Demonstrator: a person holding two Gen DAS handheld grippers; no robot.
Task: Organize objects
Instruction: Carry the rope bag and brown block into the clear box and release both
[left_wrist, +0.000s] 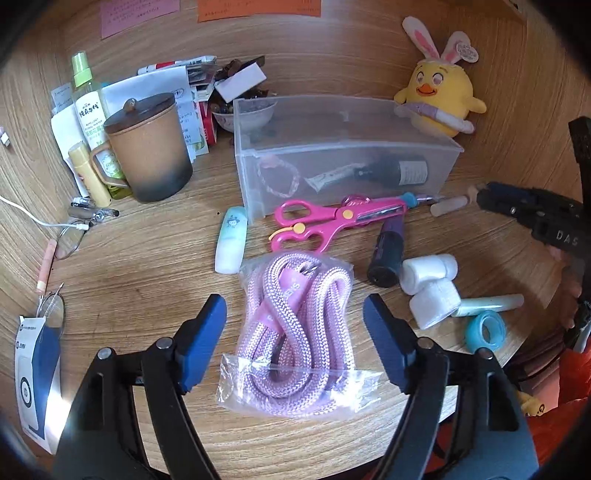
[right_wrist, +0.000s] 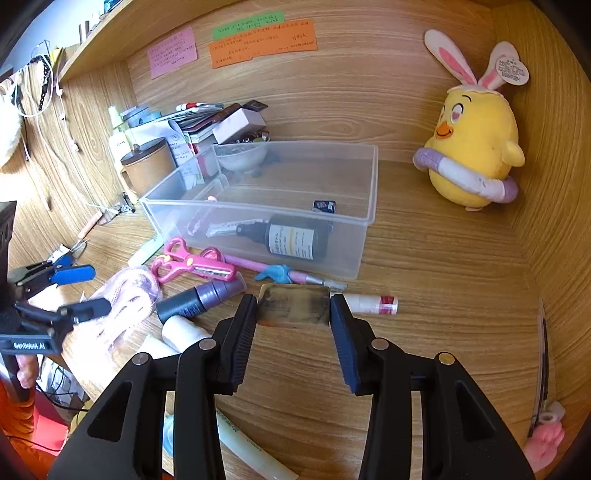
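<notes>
The right gripper (right_wrist: 293, 306) clamps a small flat brownish card or tile (right_wrist: 293, 303) between its pads, lifted over the wooden desk (right_wrist: 443, 295); what it is stays unclear. The left gripper (left_wrist: 294, 314) hangs with jaws spread wide, empty, above a bagged pink rope (left_wrist: 293, 332) lying on the desk. Just behind sits the clear plastic bin (right_wrist: 369, 184), holding a dark bottle (right_wrist: 295, 240). Pink scissors (left_wrist: 332, 221) lie before it. To do this well, carry the tile level over the bin's near wall before releasing.
</notes>
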